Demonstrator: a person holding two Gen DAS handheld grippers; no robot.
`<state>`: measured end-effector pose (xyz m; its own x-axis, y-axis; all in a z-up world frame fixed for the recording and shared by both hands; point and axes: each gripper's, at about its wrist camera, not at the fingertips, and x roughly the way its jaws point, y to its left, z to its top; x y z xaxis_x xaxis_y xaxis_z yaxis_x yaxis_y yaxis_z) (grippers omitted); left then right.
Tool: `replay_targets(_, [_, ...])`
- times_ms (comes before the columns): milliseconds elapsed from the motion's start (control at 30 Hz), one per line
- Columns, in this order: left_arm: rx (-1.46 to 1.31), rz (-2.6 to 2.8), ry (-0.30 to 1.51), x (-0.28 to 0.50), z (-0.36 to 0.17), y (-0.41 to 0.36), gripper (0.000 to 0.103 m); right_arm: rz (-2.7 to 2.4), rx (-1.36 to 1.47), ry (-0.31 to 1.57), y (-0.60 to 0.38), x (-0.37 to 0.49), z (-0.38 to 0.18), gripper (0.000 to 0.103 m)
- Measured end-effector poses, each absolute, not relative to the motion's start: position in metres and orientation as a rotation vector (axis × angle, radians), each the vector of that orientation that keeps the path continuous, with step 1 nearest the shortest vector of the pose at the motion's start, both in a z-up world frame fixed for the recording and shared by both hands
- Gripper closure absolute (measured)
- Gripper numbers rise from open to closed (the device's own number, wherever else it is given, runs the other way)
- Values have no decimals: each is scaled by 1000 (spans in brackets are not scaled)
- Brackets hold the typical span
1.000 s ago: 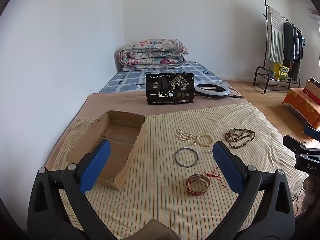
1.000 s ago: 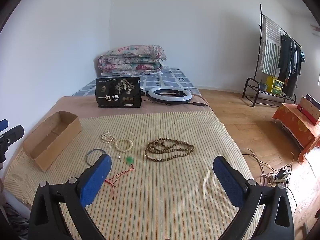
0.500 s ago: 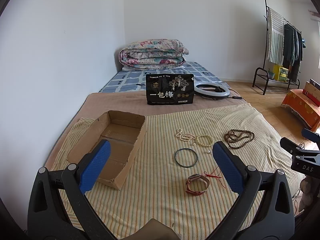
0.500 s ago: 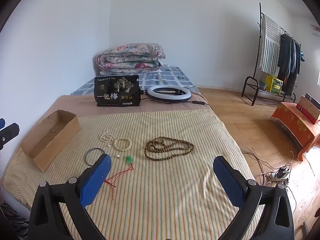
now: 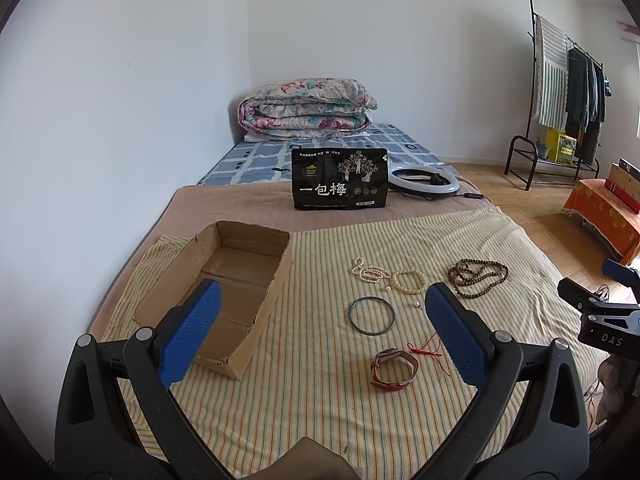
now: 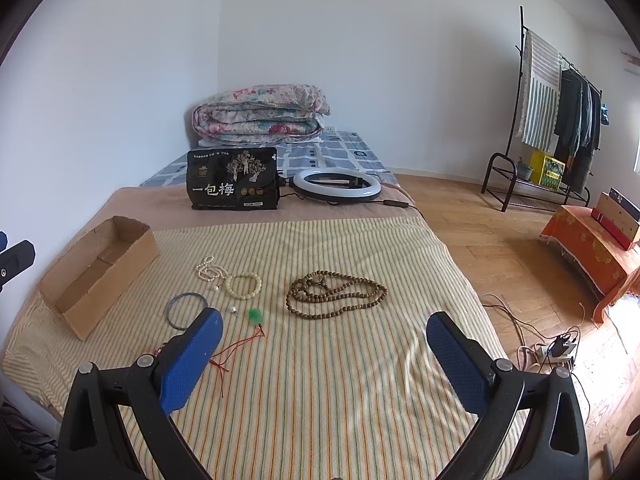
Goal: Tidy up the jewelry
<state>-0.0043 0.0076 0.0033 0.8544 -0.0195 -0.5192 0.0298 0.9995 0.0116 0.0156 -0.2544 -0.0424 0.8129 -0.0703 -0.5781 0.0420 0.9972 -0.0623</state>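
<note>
On the striped cloth (image 5: 320,400) lie a dark bangle (image 5: 371,315), a brown strap watch (image 5: 394,369), a red cord (image 5: 428,353) with a green pendant (image 6: 255,315), a pearl strand (image 5: 368,271), a cream bead bracelet (image 5: 409,282) and a long brown bead necklace (image 5: 477,276). An open cardboard box (image 5: 224,284) stands at the left. My left gripper (image 5: 323,334) is open and empty, hovering above the cloth. My right gripper (image 6: 324,354) is open and empty, near the necklace (image 6: 335,294).
A black snack bag (image 5: 339,184), a ring light (image 5: 424,180) and a folded quilt (image 5: 306,106) sit at the back of the bed. A clothes rack (image 6: 556,120), an orange-covered stand (image 6: 592,248) and floor cables (image 6: 552,344) are at the right.
Both grippers have pulled back and risen slightly, staying open. Nothing on the cloth has moved.
</note>
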Motion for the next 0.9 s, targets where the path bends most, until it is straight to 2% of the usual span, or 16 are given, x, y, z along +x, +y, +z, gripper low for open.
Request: replay_targets(900, [19,-27,547,-3,5,10,0,-64,-47,642,-254,19,-49,0])
